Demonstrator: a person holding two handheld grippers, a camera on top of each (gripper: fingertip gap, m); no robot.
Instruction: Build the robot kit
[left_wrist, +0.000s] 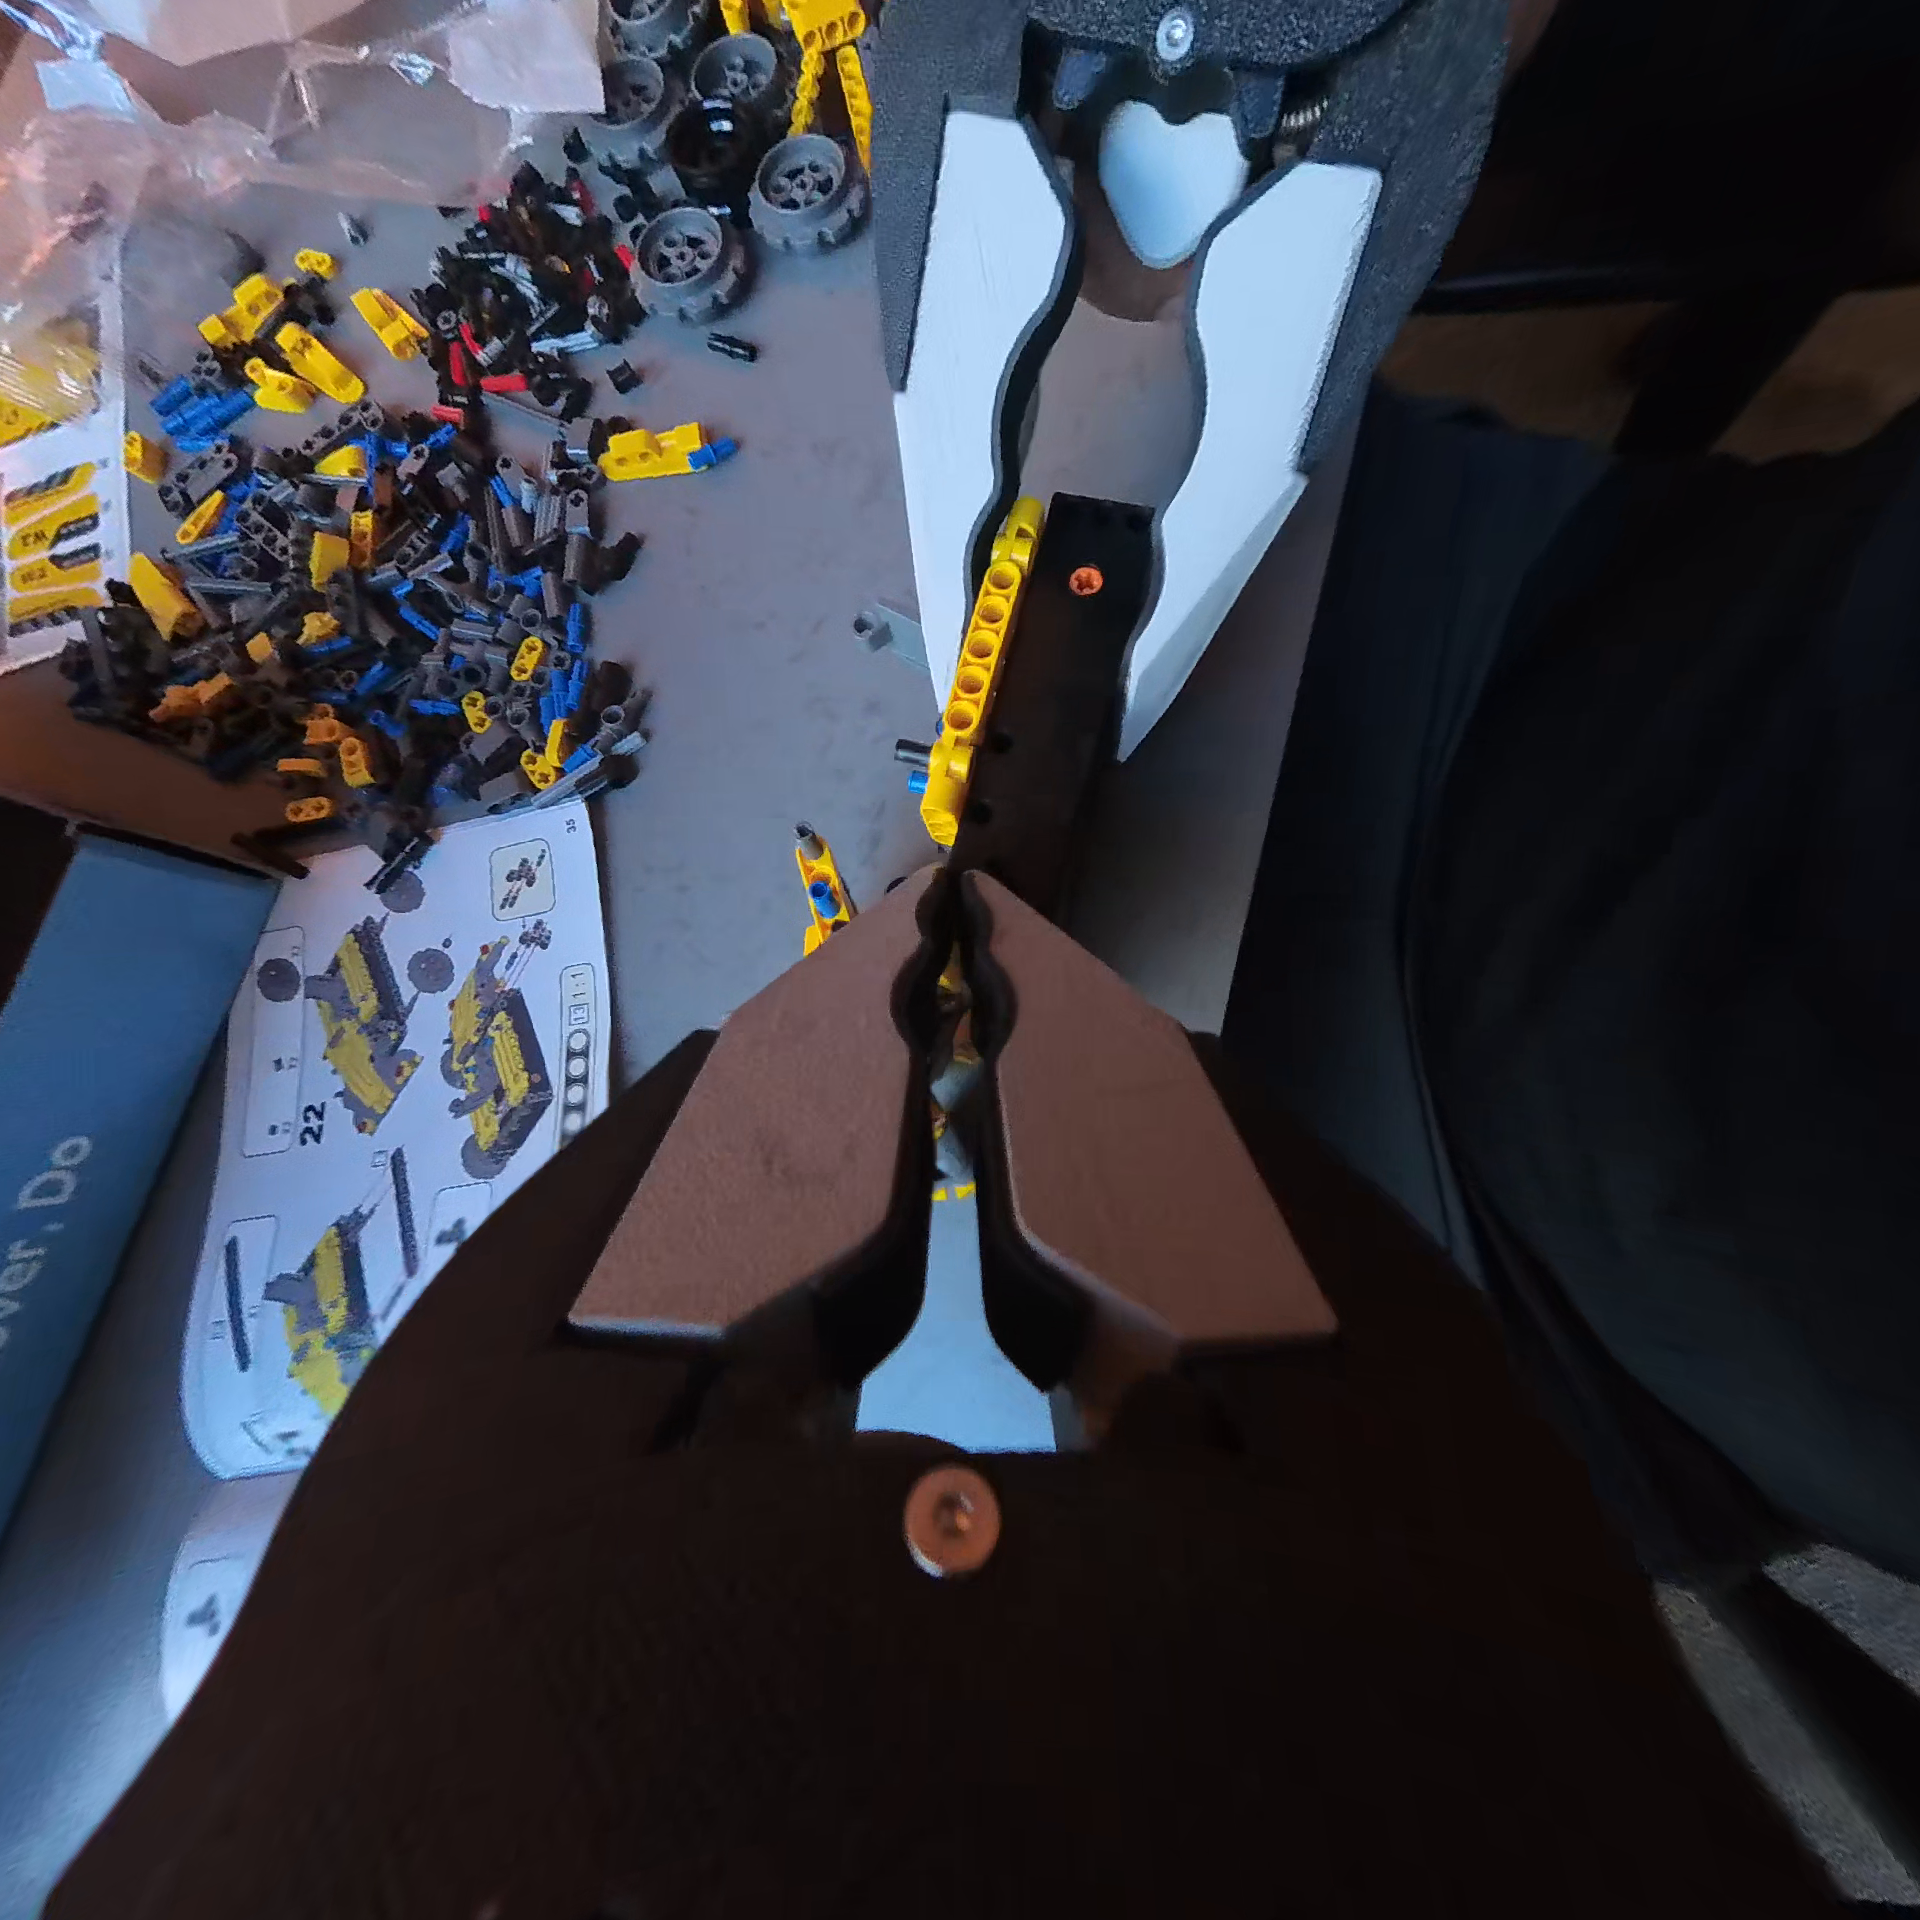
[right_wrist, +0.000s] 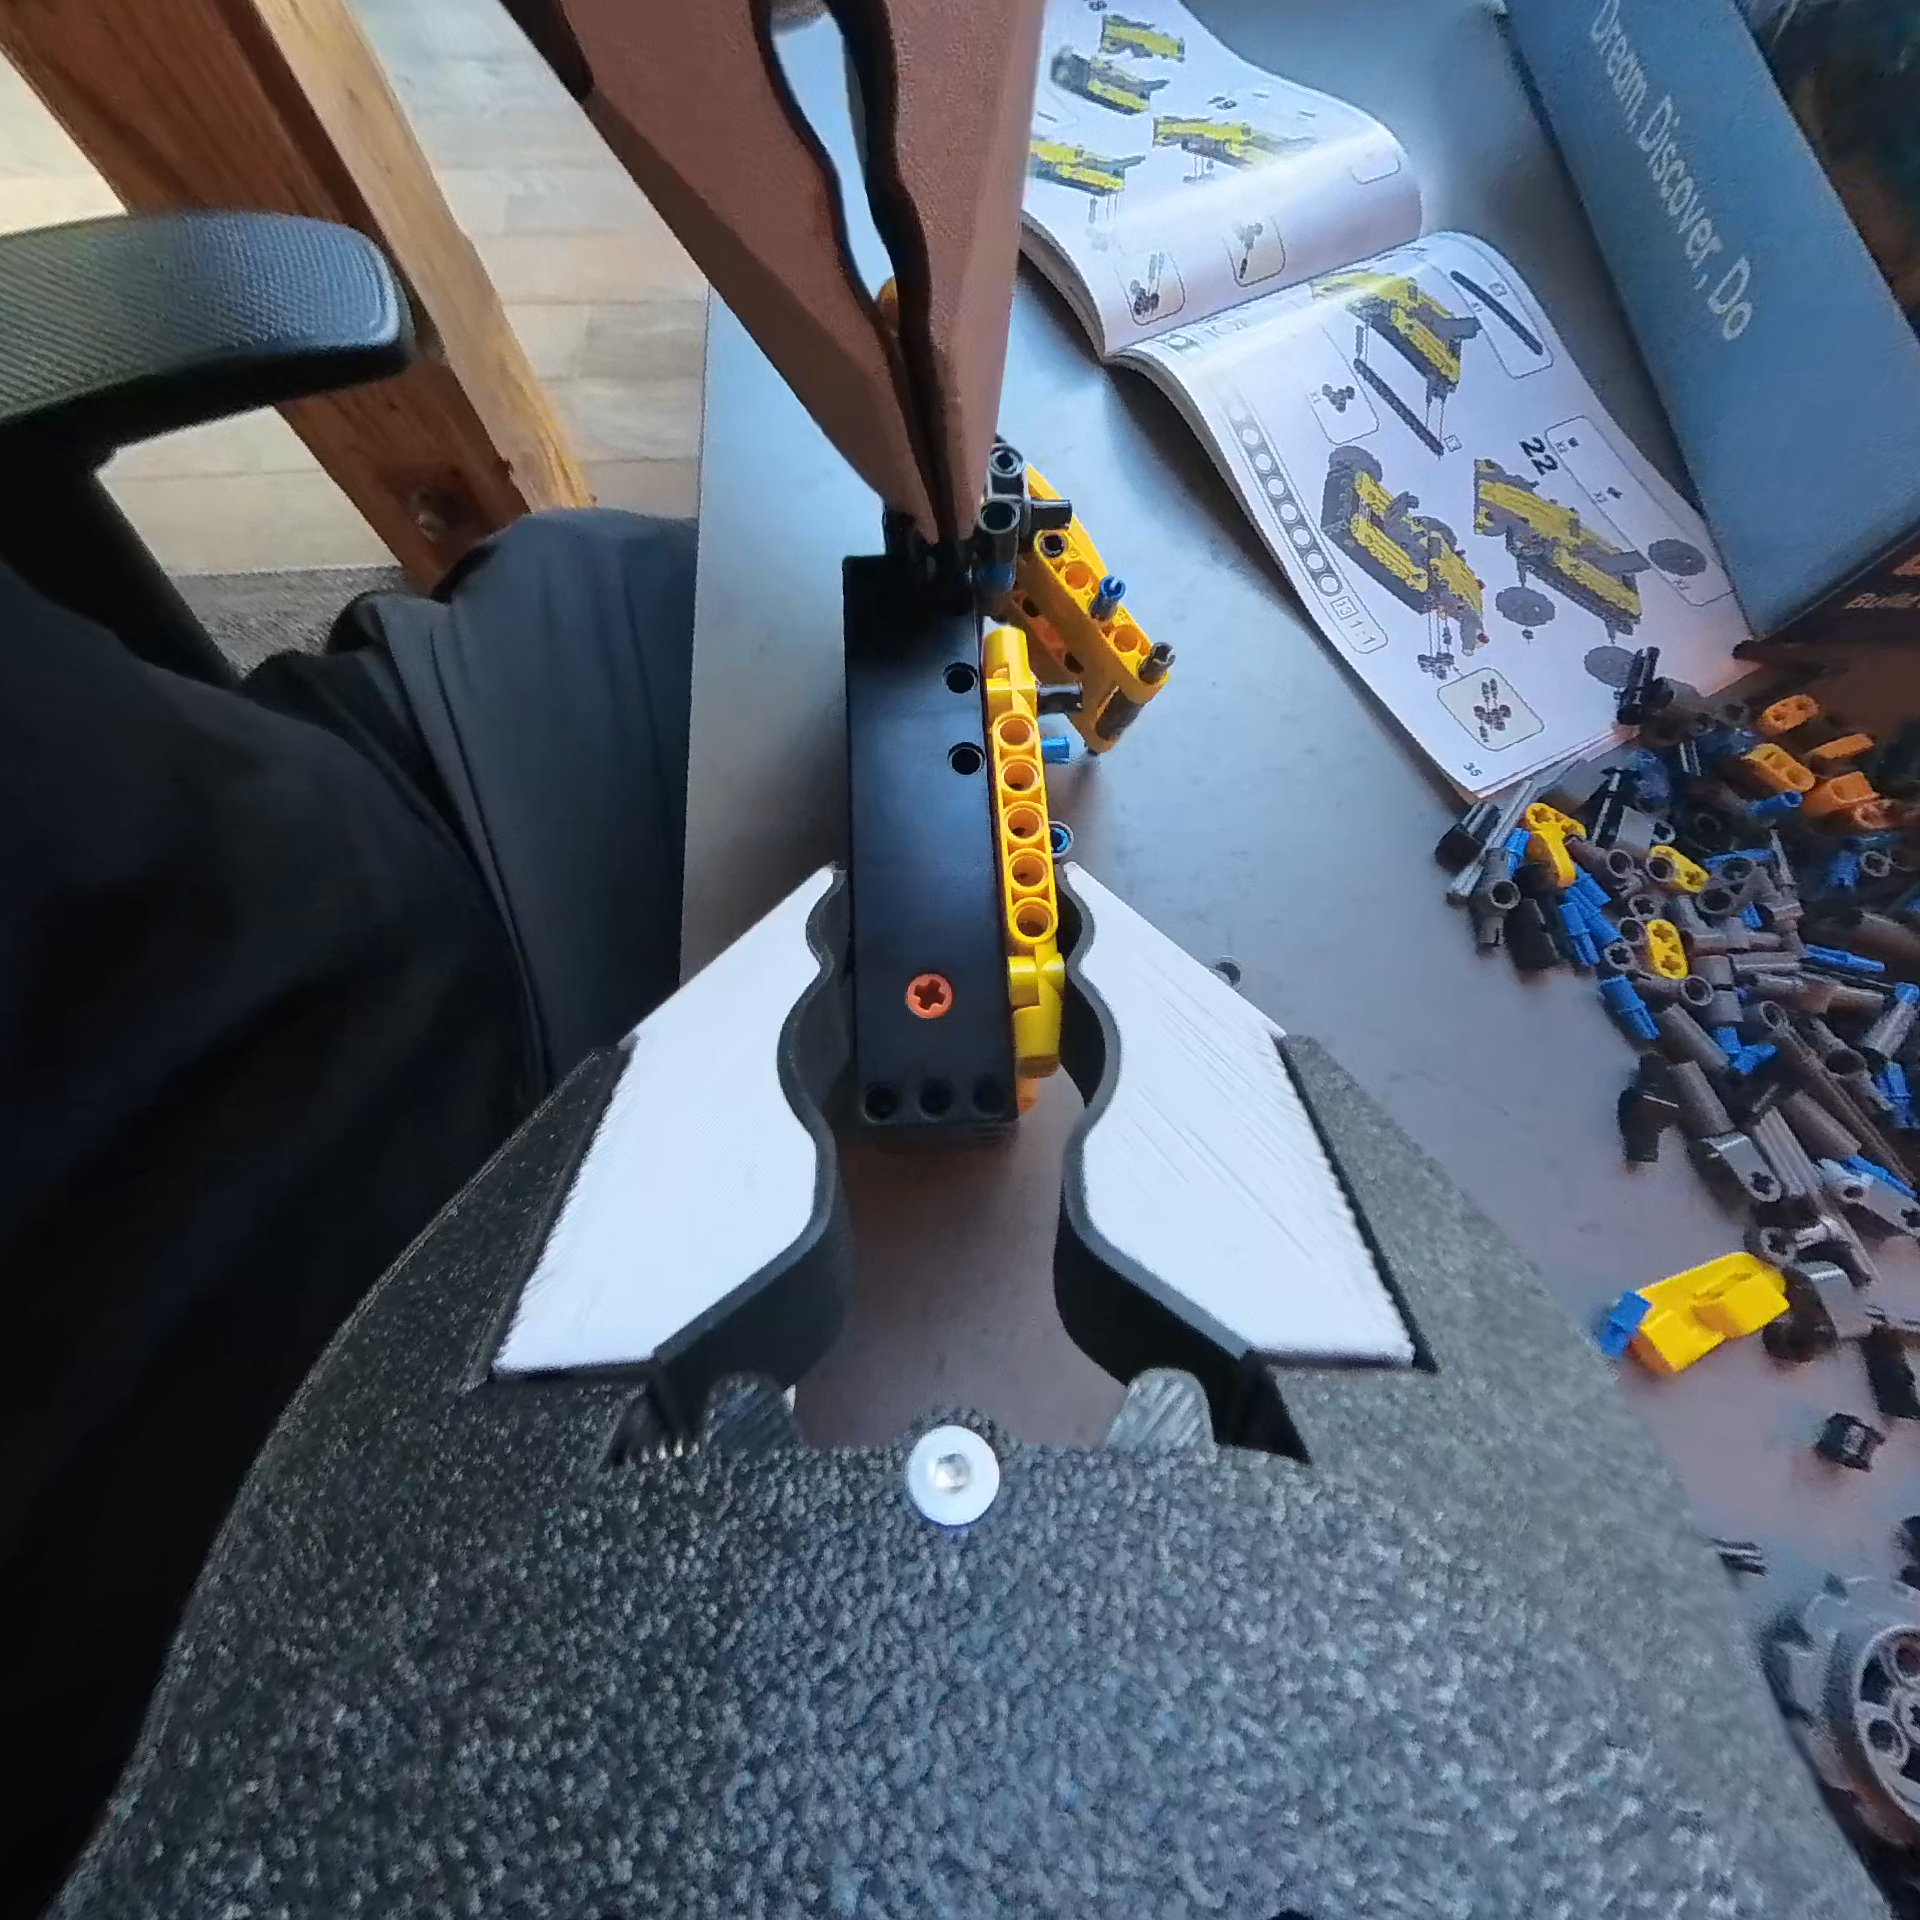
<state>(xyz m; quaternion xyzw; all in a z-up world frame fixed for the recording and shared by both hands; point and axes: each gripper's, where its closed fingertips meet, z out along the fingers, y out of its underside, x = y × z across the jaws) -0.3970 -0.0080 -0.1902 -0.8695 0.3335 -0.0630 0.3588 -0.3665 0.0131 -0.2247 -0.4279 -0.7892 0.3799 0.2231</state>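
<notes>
My right gripper (right_wrist: 951, 883), with white fingers, is shut on a black block (right_wrist: 914, 831) that has a yellow holed beam (right_wrist: 1023, 831) fixed along one side. One pad presses the block and the other presses the beam. The assembly is held near the table's edge. My left gripper (left_wrist: 951, 883), with brown fingers, is shut, and its tips rest at the far end of the same block (left_wrist: 1081, 665). The right wrist view shows the left gripper (right_wrist: 940, 535) coming in from above, beside small black connectors (right_wrist: 1003, 499). A second yellow sub-assembly (right_wrist: 1091, 644) lies on the table just behind.
A pile of small black, blue and yellow parts (left_wrist: 364, 582) lies on the grey table (left_wrist: 748, 644), with grey wheels (left_wrist: 707, 156) and a plastic bag (left_wrist: 260, 104) beyond. An open instruction booklet (right_wrist: 1403, 468) and a blue-grey box (right_wrist: 1683, 260) lie nearby. A chair armrest (right_wrist: 187, 301) and a wooden leg (right_wrist: 364, 260) stand off the table edge. The grippers' ends are close to 6 cm from one another.
</notes>
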